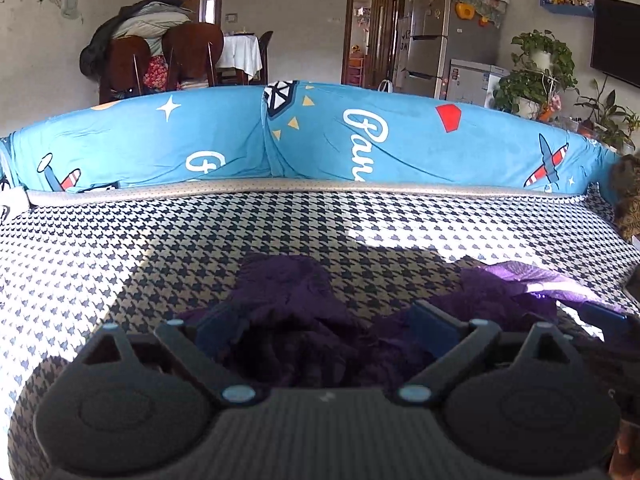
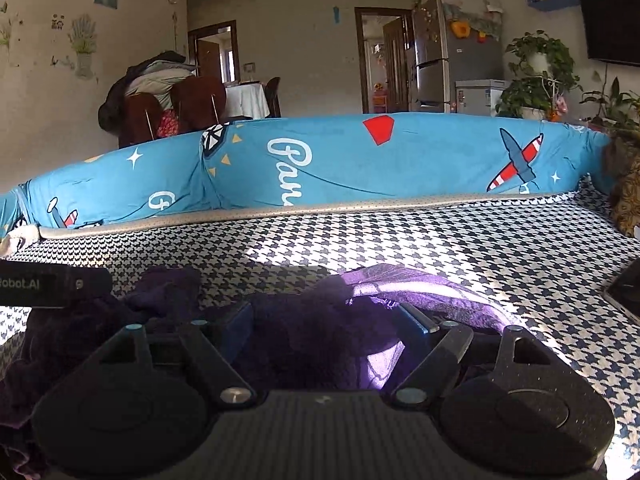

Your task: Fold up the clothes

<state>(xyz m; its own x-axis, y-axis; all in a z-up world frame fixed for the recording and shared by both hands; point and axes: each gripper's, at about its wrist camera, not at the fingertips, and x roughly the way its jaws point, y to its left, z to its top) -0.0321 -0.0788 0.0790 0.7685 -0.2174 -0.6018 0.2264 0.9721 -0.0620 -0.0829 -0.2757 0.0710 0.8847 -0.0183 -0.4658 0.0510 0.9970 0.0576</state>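
While rumpled, purple garment [image 1: 296, 312] on sofa [image 1: 120, 248]

Blue cushion cover [image 2: 320, 168] reads "Pan"; left gripper [image 2: 52, 284] reads "obot.AI"

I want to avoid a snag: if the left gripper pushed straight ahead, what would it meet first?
Probably the purple garment, bunched between the open left gripper fingers on the houndstooth cover; depth is unclear.
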